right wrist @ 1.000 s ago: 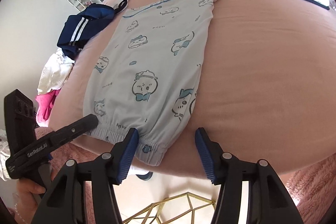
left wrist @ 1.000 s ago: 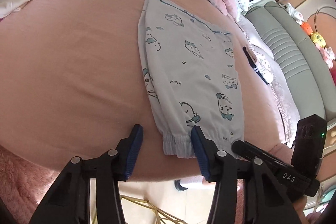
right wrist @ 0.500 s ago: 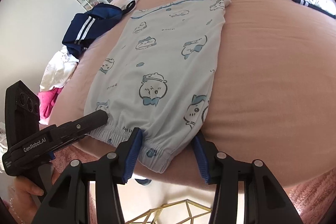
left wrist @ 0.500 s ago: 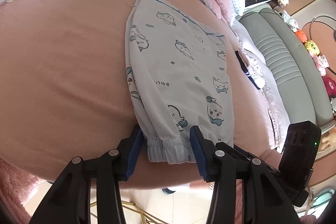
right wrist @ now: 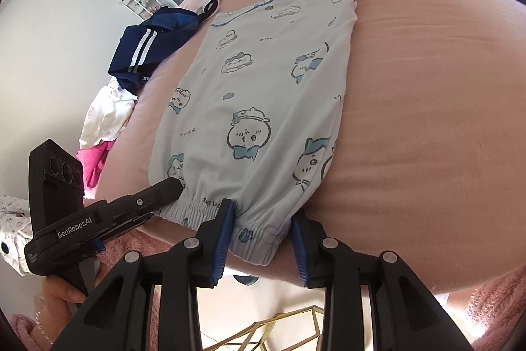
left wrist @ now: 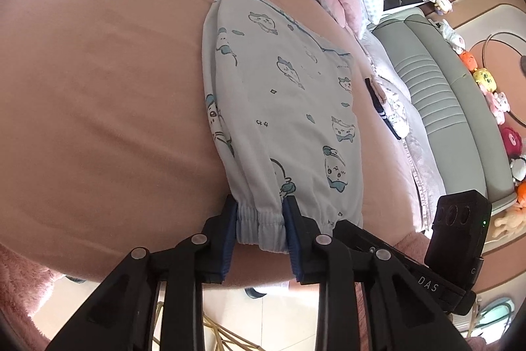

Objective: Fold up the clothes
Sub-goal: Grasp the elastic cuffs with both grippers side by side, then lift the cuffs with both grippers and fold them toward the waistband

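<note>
Both wrist cams sit low at the near edge of the pink bed (left wrist: pixel 98 87), close in, tilted down and looking along their own fingers across it. Shared: the pale printed garment (left wrist: pixel 286 107), its elastic hem nearest, and each other's gripper body at frame edge.

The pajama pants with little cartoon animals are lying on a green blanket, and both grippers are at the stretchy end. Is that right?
Not quite: the blanket is pink, not green, as the right wrist view shows. The rest holds: the pants lie on it, and the left gripper and right gripper are both at the stretchy end, jaws closing with the cuff between them.
</note>
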Tool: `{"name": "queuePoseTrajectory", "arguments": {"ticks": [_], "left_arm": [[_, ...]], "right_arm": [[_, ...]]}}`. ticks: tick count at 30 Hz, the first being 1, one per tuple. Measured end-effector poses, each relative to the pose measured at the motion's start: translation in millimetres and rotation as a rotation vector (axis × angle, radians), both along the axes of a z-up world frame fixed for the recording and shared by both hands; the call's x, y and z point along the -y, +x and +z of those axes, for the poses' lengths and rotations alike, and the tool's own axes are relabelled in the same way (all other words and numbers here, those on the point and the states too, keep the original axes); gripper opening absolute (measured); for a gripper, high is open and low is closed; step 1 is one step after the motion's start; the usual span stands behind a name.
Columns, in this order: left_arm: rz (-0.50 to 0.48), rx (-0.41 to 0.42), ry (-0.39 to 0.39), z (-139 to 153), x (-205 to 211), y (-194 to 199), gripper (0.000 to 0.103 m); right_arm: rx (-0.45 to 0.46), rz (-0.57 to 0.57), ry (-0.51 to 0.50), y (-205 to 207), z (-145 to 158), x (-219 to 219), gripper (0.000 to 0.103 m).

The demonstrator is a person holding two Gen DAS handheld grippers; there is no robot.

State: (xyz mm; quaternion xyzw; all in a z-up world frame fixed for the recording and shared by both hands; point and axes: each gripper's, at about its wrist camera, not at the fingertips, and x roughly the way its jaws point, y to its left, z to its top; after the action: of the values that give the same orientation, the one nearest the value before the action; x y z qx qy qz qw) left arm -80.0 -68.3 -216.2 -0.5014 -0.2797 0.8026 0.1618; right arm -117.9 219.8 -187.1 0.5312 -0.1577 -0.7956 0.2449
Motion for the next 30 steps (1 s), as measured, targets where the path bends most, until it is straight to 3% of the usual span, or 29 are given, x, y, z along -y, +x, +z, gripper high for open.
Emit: {"name": "queuePoseTrajectory", "arguments": {"ticks": [5, 10, 15, 20, 30], "left_arm": [[0.000, -0.008, 0.014, 5, 0, 4, 0.018], [0.035, 0.037, 0.086, -8, 4, 0, 0.021], [0.013, 0.003, 0.040, 7, -2, 4, 0.015], [0.003, -0.008, 0.096, 20, -2, 8, 0.015], [-0.019, 0.075, 0.181, 13, 2, 27, 0.015]], "right_arm": [[0.011, -0.020, -0.025, 5, 5, -5, 0.020], [0.065, -0.024, -0.047, 0, -6, -4, 0.027], [0.024, -0.013, -0.038, 8, 7, -2, 0.017], [0.004, -0.032, -0.090, 12, 28, -12, 0.015], [0.077, -0.052, -0.115, 45, 27, -23, 0.015]]}}
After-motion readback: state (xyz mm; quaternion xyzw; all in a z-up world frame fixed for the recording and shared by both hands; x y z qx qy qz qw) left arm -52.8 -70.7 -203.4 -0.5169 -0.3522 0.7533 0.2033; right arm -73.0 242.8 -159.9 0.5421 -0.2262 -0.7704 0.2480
